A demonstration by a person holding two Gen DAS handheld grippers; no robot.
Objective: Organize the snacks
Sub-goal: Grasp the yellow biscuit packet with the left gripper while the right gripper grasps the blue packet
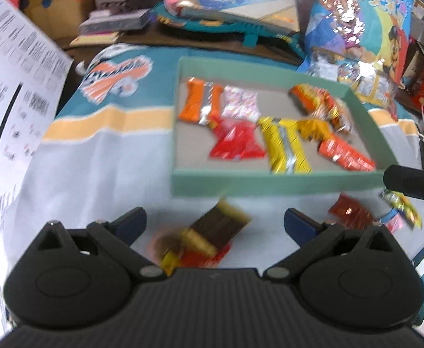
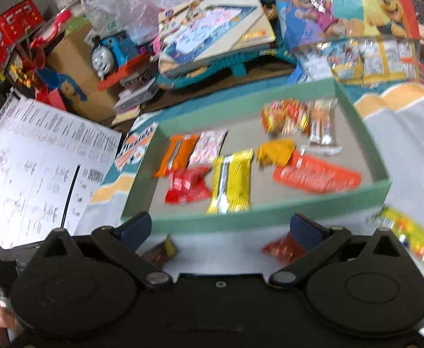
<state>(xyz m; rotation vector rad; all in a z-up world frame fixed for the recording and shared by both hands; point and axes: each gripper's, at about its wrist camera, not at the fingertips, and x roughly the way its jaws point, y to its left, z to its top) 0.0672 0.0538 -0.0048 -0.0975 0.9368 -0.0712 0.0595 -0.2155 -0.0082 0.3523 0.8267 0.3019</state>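
Left gripper (image 1: pixel 214 223) fingers spread apart, empty, over a brown-and-gold snack (image 1: pixel 212 232) lying on the cloth just near of the green tray (image 1: pixel 270 184). Right gripper (image 2: pixel 220 229) also apart, empty; a red packet (image 2: pixel 281 248) sits by its right finger, partly hidden. Yellow packet (image 2: pixel 412 239) lies further right. Tray holds orange, red and yellow wrappers. Printed sheet (image 2: pixel 37 156) left; toys and boxes far side. Motion blur, labels unreadable.
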